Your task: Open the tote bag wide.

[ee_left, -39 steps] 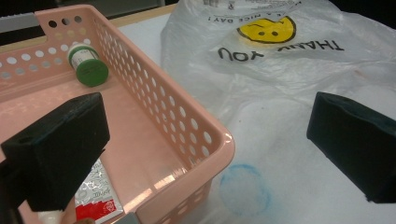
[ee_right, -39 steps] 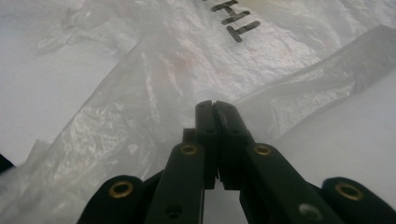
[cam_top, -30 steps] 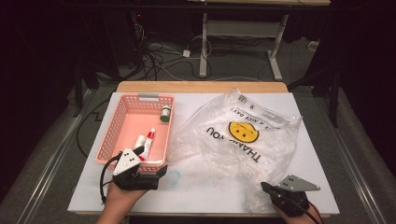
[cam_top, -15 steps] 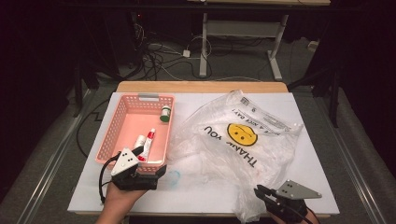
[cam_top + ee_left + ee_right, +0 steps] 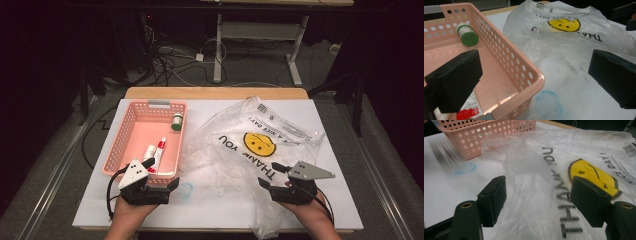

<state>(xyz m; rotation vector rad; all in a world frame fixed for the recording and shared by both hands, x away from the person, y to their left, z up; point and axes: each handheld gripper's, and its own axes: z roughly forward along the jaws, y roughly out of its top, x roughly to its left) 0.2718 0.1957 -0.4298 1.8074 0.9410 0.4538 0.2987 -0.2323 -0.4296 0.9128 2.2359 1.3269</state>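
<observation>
Right gripper [image 5: 269, 187] hangs low over the near edge of the plastic bag [image 5: 250, 145], its 2 jaws spread wide with nothing between them; in the right gripper view they straddle a raised fold of the clear film beside the "THANK YOU" print, and whether a jaw tip already brushes the film cannot be told. Left gripper [image 5: 167, 186] is likewise spread wide and empty, sitting just in front of the pink basket [image 5: 131, 131], with 1 jaw over the basket's near corner and the other over the bare white desk [image 5: 210, 207] near a faint blue ring mark [image 5: 186, 190].

The likely trouble lies with the bag. It is thin, slippery and crumpled flat, lying right of the basket with its near part spilling toward the desk's front edge. If the right gripper closes on only 1 layer, the mouth would not open and the film could slide out or stretch. A pinch taken too deep could drag the whole bag off the desk. On the other side, the left gripper is so close to the basket that a careless move could knock its corner and shift it, rolling the green-capped bottle [image 5: 177, 121] or disturbing the red-and-white tube [image 5: 159, 150] and the white item beside it inside.
</observation>
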